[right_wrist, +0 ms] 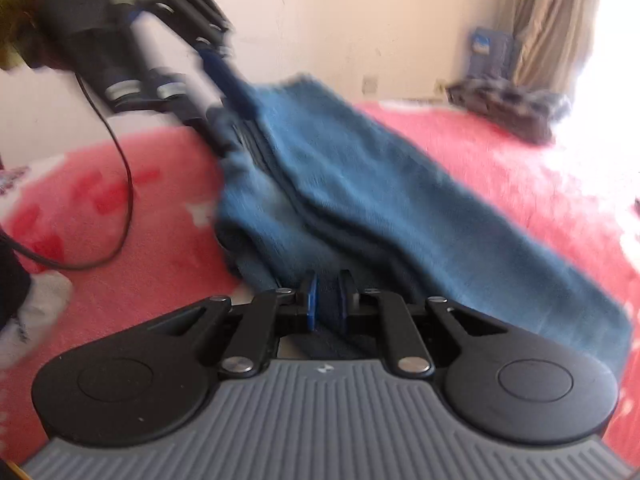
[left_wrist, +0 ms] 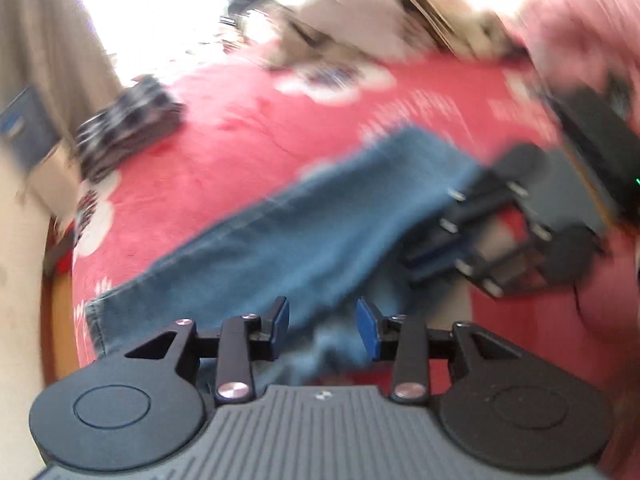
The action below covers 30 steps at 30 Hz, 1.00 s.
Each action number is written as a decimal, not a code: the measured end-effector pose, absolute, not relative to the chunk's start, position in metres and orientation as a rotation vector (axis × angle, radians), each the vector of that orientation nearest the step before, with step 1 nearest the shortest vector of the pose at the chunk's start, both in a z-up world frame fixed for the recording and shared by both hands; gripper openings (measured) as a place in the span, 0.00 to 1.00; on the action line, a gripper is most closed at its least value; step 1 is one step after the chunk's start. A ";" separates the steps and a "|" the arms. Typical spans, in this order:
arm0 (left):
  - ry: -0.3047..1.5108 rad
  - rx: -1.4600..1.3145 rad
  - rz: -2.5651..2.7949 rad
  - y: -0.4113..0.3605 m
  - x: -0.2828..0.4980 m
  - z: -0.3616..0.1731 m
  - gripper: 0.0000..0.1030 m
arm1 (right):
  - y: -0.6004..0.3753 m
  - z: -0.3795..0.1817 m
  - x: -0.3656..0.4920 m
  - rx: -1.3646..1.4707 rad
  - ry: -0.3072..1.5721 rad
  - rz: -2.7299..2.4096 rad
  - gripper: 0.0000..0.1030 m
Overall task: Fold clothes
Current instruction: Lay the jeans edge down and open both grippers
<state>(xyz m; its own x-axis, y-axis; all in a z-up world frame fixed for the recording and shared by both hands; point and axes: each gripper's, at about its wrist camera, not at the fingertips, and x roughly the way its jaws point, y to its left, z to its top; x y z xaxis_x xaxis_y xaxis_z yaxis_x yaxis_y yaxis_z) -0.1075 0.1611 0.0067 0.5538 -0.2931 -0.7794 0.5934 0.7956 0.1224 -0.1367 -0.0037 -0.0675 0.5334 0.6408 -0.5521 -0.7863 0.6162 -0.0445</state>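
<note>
I have the blue jeans (right_wrist: 360,184) stretched long across the red blanket (left_wrist: 224,148), already doubled lengthwise as far as I can judge: two layers with a dark seam line between them run away from my right gripper (right_wrist: 327,300). That gripper's jaws are nearly closed with denim pinched between the blue pads, at the near end of the jeans. My left gripper (left_wrist: 322,326) sits over the same end; in its own view its jaws stand well apart with cloth beneath and between them, nothing clamped. The right view shows its tip against the raised edge of the jeans, but blur keeps me from saying whether it grips there.

The far end of the jeans lies flat on the blanket, pointing toward a dark patterned bundle (left_wrist: 128,128) that sits well apart from the jeans near the blanket's far edge; whether that bundle is a folded garment I cannot tell.

My reading: the long fold is in, the crosswise folds are left. The near end is lifted, which would suit carrying it over toward the far end.
</note>
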 end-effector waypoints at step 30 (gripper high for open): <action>0.941 0.267 -0.350 0.187 -0.069 -0.024 0.50 | -0.011 -0.086 -0.095 -0.147 0.652 0.746 0.17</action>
<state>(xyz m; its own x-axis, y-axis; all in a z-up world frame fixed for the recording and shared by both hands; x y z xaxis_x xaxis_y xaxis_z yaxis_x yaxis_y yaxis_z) -0.0689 0.1869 -0.0241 0.5402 -0.1753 -0.8231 0.4050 0.9115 0.0717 -0.0946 -0.0111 -0.0863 0.5486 0.5835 -0.5988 -0.6717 0.7341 0.1000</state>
